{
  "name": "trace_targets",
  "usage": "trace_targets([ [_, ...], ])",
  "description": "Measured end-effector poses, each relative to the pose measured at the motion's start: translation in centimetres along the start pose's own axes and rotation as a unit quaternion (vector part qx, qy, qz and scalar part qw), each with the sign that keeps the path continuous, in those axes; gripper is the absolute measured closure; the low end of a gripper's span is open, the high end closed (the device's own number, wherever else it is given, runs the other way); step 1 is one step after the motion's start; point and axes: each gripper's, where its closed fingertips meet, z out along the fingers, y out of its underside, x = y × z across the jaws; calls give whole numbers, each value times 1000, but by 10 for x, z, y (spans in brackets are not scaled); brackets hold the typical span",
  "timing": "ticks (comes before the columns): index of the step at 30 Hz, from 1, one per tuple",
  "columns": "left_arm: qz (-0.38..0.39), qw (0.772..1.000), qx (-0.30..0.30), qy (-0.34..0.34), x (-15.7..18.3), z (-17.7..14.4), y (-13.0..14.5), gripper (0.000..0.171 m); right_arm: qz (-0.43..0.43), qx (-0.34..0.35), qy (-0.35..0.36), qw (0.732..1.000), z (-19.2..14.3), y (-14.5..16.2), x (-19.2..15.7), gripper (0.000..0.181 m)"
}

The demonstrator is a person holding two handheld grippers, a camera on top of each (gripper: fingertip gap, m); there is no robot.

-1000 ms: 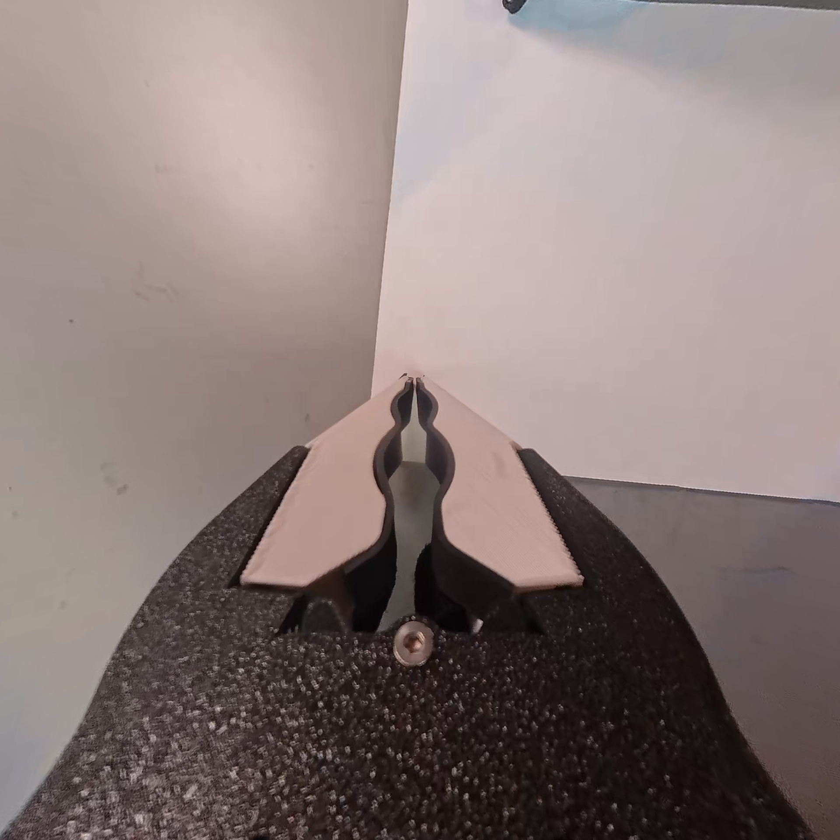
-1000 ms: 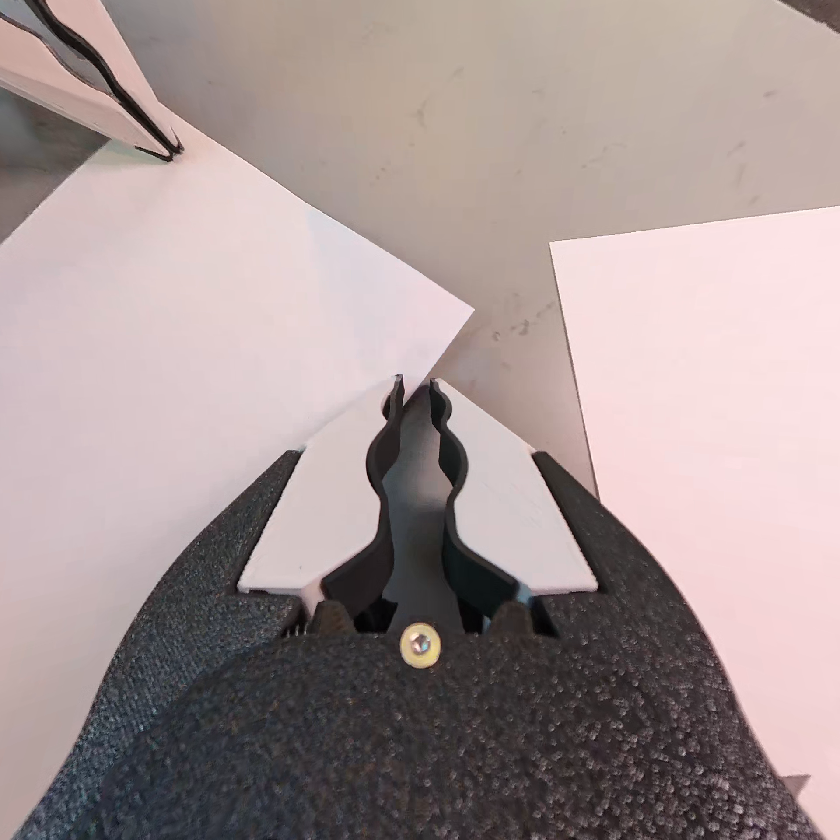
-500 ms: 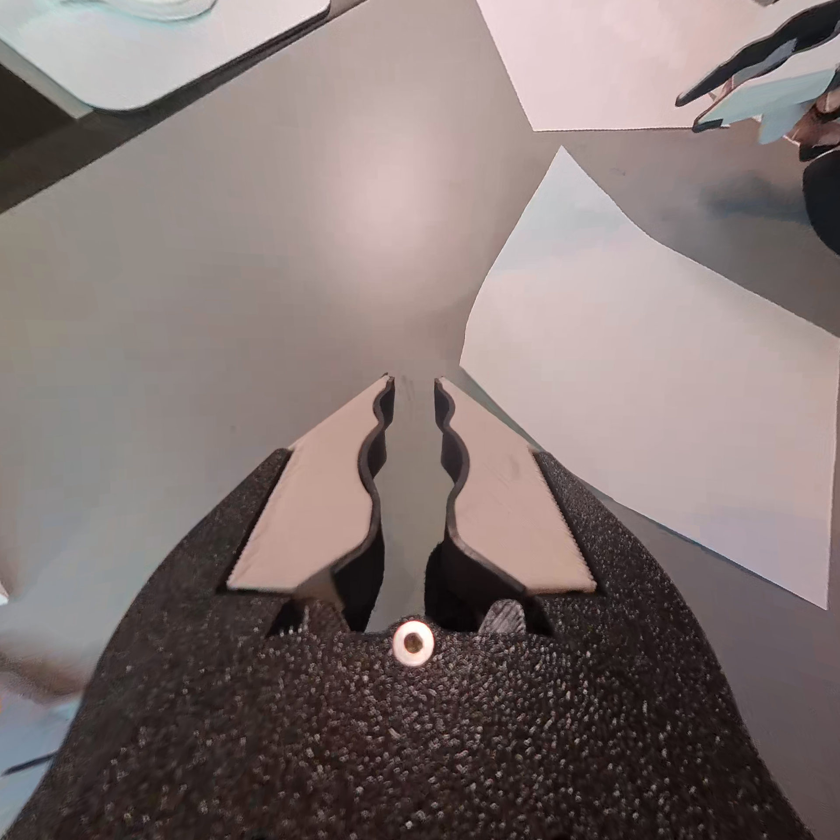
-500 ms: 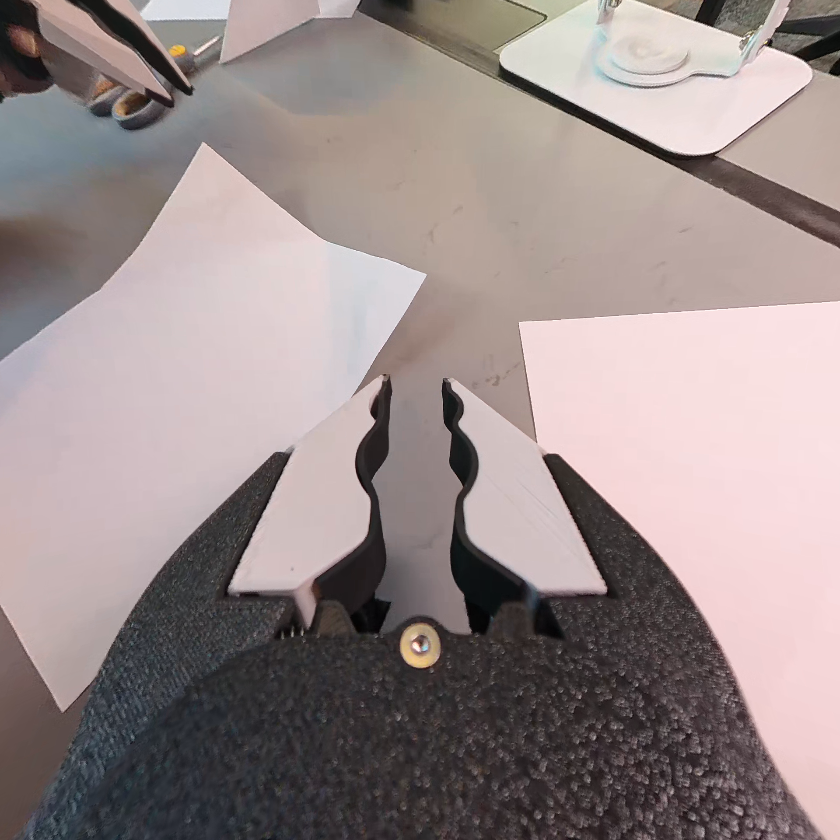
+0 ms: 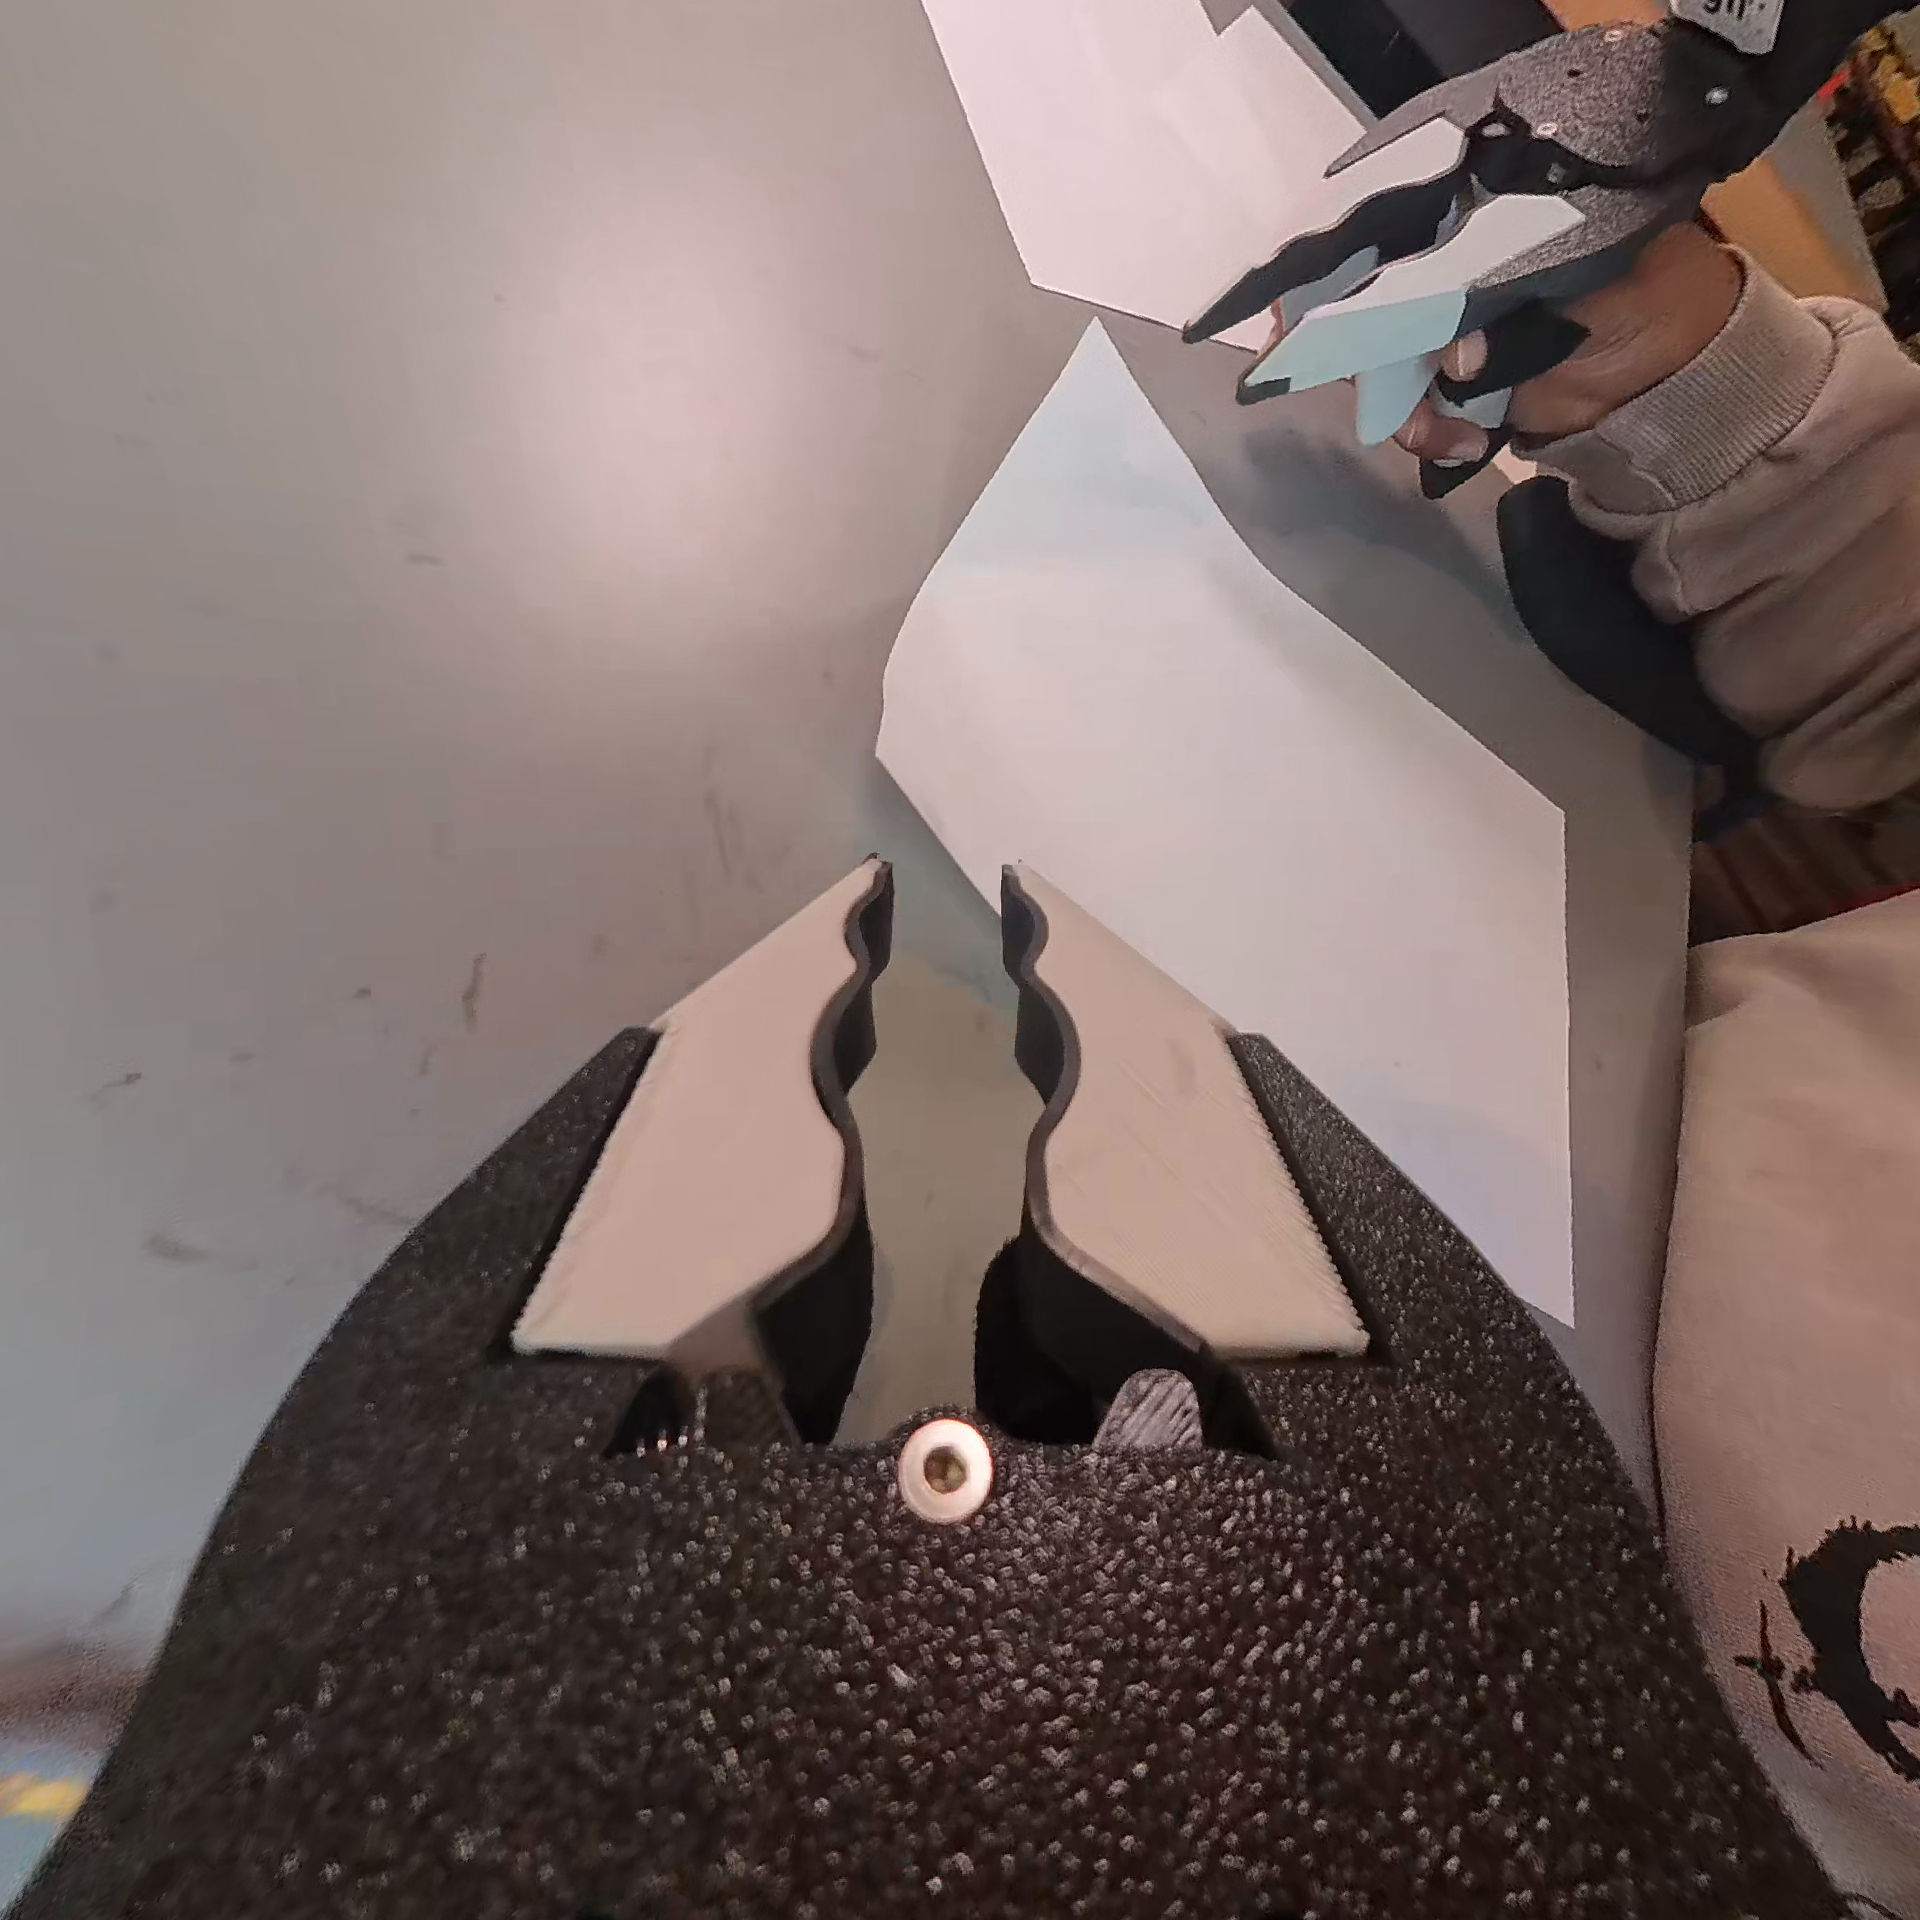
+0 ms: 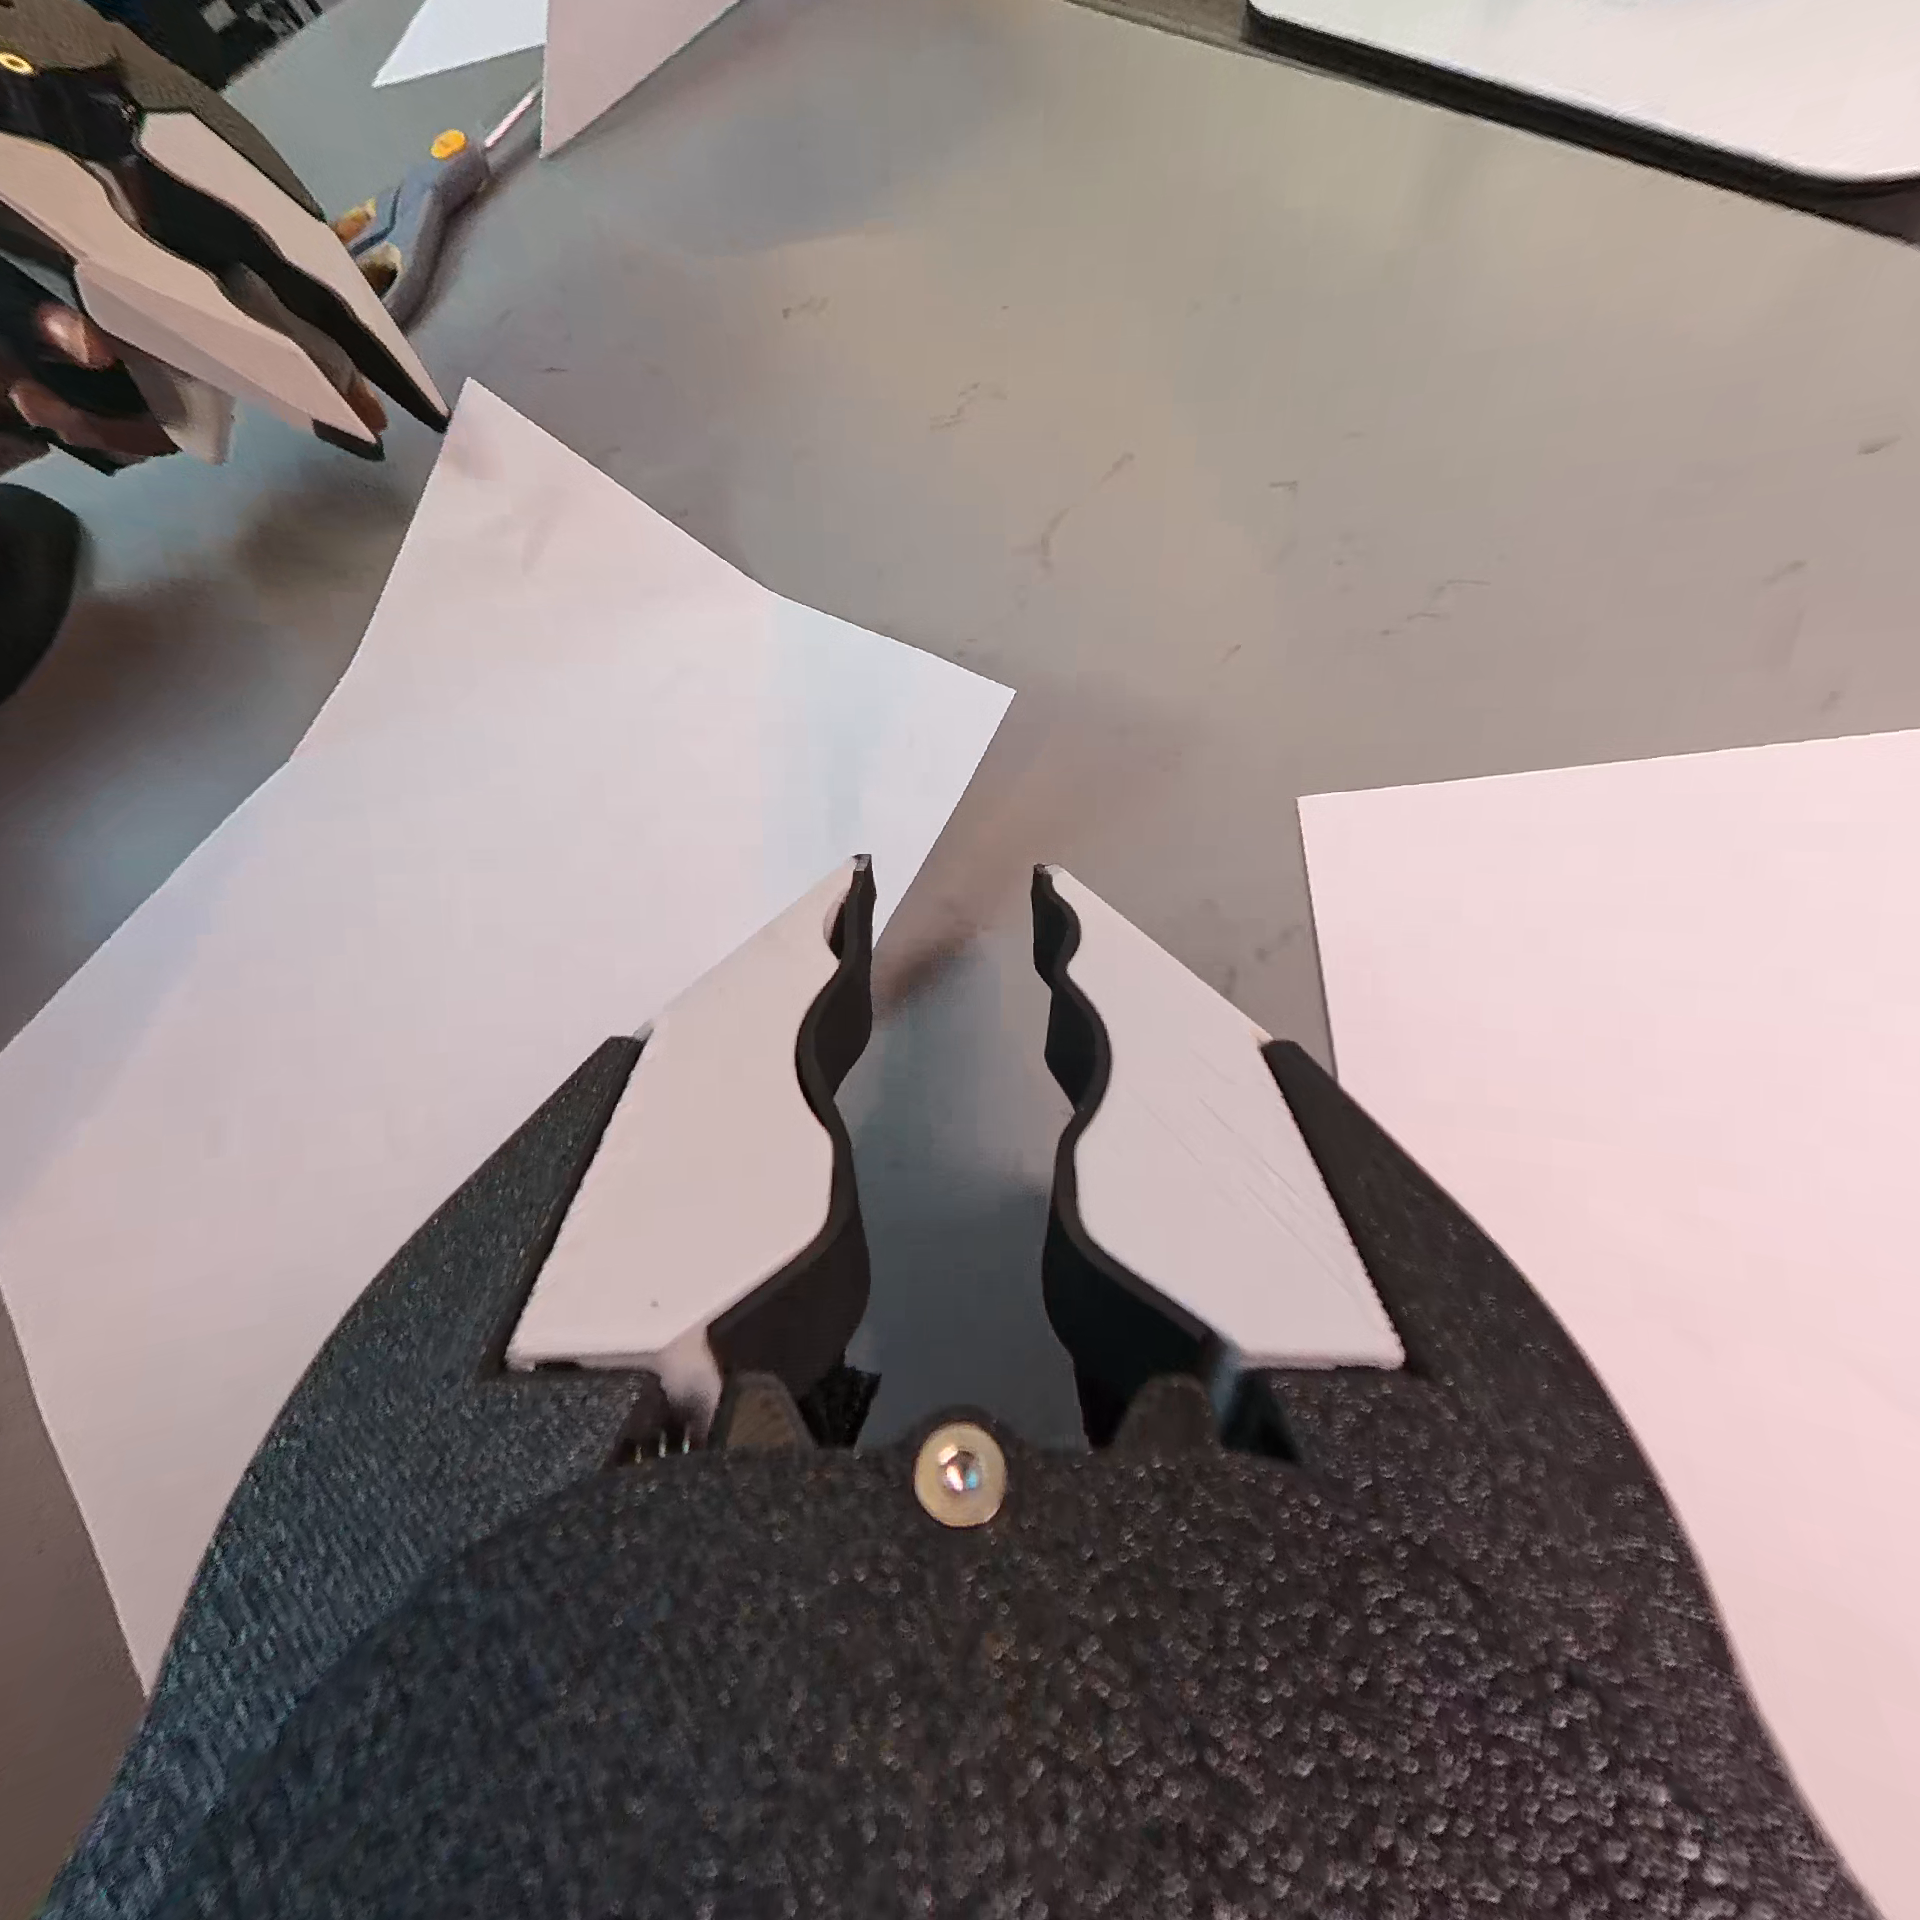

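A white sheet of paper [image 5: 1226, 790] lies loose on the grey table [image 5: 416, 520], slightly curled at one edge; it also shows in the right wrist view [image 6: 499, 862]. My left gripper [image 5: 943, 871] is open and empty, its tips just above the sheet's near corner. My right gripper [image 6: 951, 868] is open and empty, hovering beside the sheet's other corner. The right gripper also shows far off in the left wrist view [image 5: 1236, 353], and the left gripper shows at the top left of the right wrist view [image 6: 405, 431], over the sheet's far corner.
A second white sheet [image 6: 1621, 1091] lies to the right and also shows in the left wrist view [image 5: 1132, 156]. A folded white paper [image 6: 634, 73] and a grey tool with an orange button [image 6: 436, 177] lie farther back. A white pad [image 6: 1662, 73] is at the far edge. A person's sleeve [image 5: 1725, 520] is nearby. Across from one pair of fingers to the other is roughly 25 cm.
Both grippers opened, let go of the sheet's corners and lifted back. The sheet now lies loose on the table.
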Motion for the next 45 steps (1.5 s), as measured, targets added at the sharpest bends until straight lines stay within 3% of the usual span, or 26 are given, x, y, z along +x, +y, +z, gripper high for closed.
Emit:
trace_targets([
  [3, 5, 1000, -23, -3, -4, 18, 0, 158, 27, -29, -21, 999, 18, 4, -3, 155],
  [5, 3, 999, -38, -19, -12, 25, 0, 170, 36, -36, -32, 998, 24, 5, -5, 179],
  [6, 5, 999, -43, -25, -16, 27, -1, 171, 37, -36, -33, 998, 25, 4, -5, 181],
  [18, -4, 997, -48, -52, -30, 34, 0, 171, 71, 3, -81, 994, 13, -2, -15, 181],
  [21, 11, 995, -45, -89, -37, 28, -3, 160, 51, -1, -71, 996, 13, -1, -17, 181],
  [25, 34, 990, 2, -139, -40, 4, -27, 158, 32, -8, -53, 998, 14, 1, -18, 181],
  [28, 113, 981, 16, -158, -17, -5, -47, 168, 19, -13, -42, 999, 15, 4, -19, 181],
  [33, 191, 972, -49, -129, 18, 44, -49, 171, 8, -15, -34, 999, 15, 5, -21, 181],
  [38, 181, 966, -133, -125, 1, 90, -39, 171, 2, -4, -36, 999, 13, 3, -24, 181],
  [45, 170, 963, -179, -106, -5, 110, -34, 171, -2, -1, -46, 999, 12, 2, -27, 181],
])
